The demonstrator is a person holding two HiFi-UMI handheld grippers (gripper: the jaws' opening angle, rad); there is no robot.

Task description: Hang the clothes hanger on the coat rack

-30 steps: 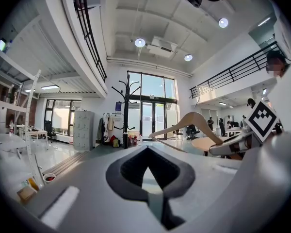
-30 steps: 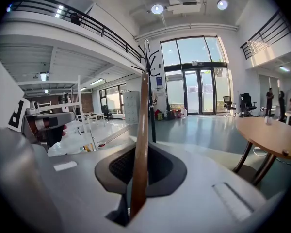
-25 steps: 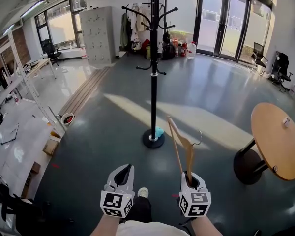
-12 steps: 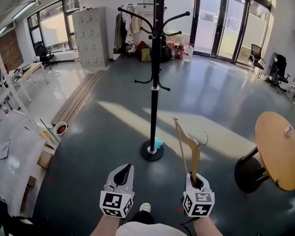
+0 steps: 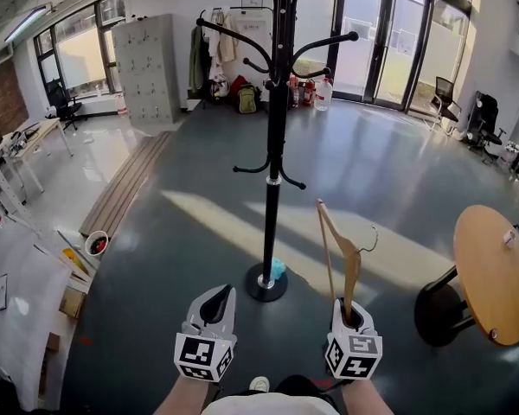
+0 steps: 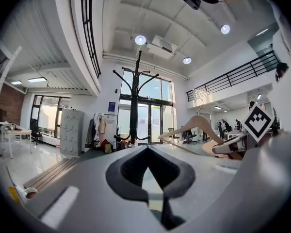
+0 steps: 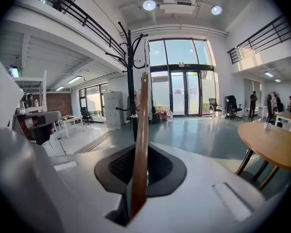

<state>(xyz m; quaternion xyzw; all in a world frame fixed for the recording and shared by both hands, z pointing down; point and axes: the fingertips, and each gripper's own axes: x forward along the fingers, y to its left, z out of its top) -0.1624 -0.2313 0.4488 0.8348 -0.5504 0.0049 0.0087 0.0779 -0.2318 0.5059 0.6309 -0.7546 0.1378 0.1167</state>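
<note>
A black coat rack [image 5: 275, 137] stands on a round base ahead of me, its curved hooks spreading at the top of the head view. It also shows in the left gripper view as the coat rack [image 6: 134, 101] and in the right gripper view as the coat rack [image 7: 131, 81]. My right gripper [image 5: 349, 316] is shut on one end of a wooden clothes hanger [image 5: 341, 253], which rises upright with its metal hook pointing right. The hanger [image 7: 139, 149] fills the jaws in the right gripper view. My left gripper [image 5: 214, 304] is shut and empty, left of the hanger.
A round wooden table [image 5: 493, 271] on a black pedestal stands at the right. A small blue thing [image 5: 278, 271] lies by the rack's base. Grey lockers [image 5: 149, 67], bags and glass doors line the far wall. Shelving and boxes [image 5: 73, 301] sit at the left.
The coat rack has drawn closer and looms larger in the head view. Both grippers keep their places, the hanger still upright in the right one.
</note>
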